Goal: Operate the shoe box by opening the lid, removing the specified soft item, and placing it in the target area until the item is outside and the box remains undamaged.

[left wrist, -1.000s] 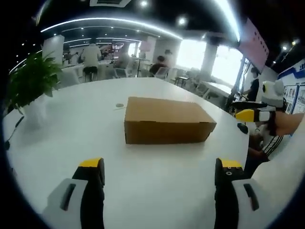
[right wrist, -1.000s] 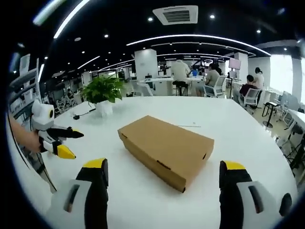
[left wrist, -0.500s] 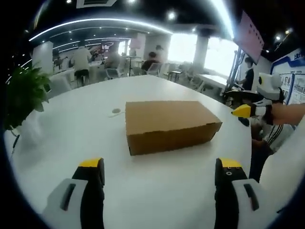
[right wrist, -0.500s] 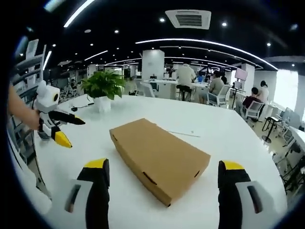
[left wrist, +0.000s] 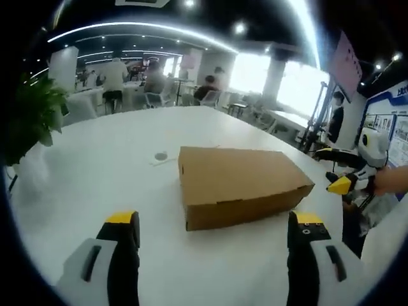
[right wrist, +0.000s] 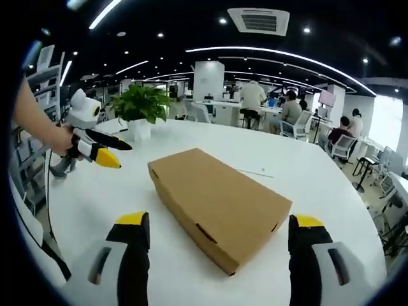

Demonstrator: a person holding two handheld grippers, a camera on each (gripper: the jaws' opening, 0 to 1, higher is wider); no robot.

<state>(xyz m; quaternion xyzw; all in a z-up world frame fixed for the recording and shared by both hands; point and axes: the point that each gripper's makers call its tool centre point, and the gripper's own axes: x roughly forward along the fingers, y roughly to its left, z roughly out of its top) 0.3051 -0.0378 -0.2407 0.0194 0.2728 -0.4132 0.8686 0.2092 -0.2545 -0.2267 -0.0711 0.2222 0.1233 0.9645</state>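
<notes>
A brown cardboard shoe box lies on the white table with its lid down; nothing of its contents shows. My left gripper is open, its yellow-tipped jaws wide apart just short of the box's near side. In the right gripper view the same box lies diagonally ahead, and my right gripper is open in front of its near corner. The right gripper enters the left gripper view at the right edge, beyond the box's end. The left gripper, held by a hand, hovers left of the box in the right gripper view.
A potted green plant stands at the table's far left end. A small round disc and a thin strip lie on the table behind the box. People sit at desks in the office beyond. The table's curved edge runs on the right.
Both cameras have shifted nearer the box, which looks larger. In the left gripper view the right gripper has dropped lower at the right edge; in the right gripper view the left gripper has moved up.
</notes>
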